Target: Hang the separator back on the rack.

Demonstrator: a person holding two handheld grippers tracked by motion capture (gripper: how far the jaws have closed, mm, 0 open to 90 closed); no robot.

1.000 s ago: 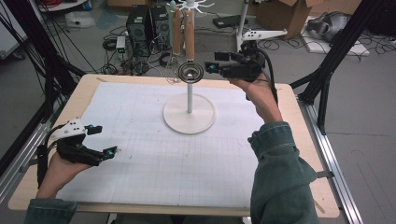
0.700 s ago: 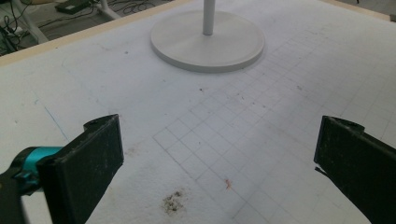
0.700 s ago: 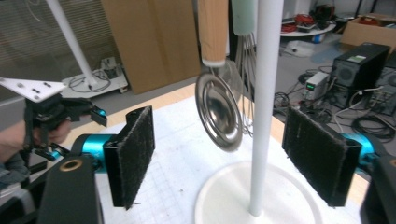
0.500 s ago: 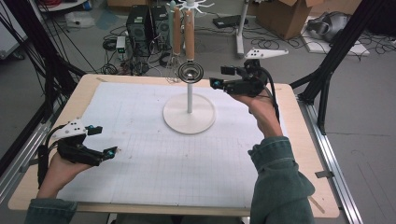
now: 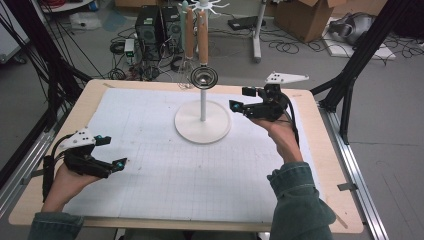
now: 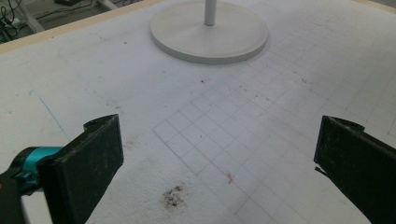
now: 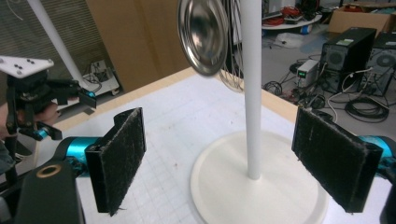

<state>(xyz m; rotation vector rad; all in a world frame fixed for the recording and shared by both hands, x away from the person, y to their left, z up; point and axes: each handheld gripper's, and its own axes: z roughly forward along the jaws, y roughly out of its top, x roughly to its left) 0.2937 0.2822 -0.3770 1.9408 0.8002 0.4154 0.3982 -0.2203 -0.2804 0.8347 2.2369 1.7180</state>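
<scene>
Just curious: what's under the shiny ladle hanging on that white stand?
Under the ladle sits the stand's round white base on the gridded mat. Whatever lies beneath the base is covered.

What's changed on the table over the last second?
The right claw has come down from beside the hanging ladle toward the stand's base, its jaws just opening with nothing between them. The left claw, stand and ladle stayed put.
</scene>
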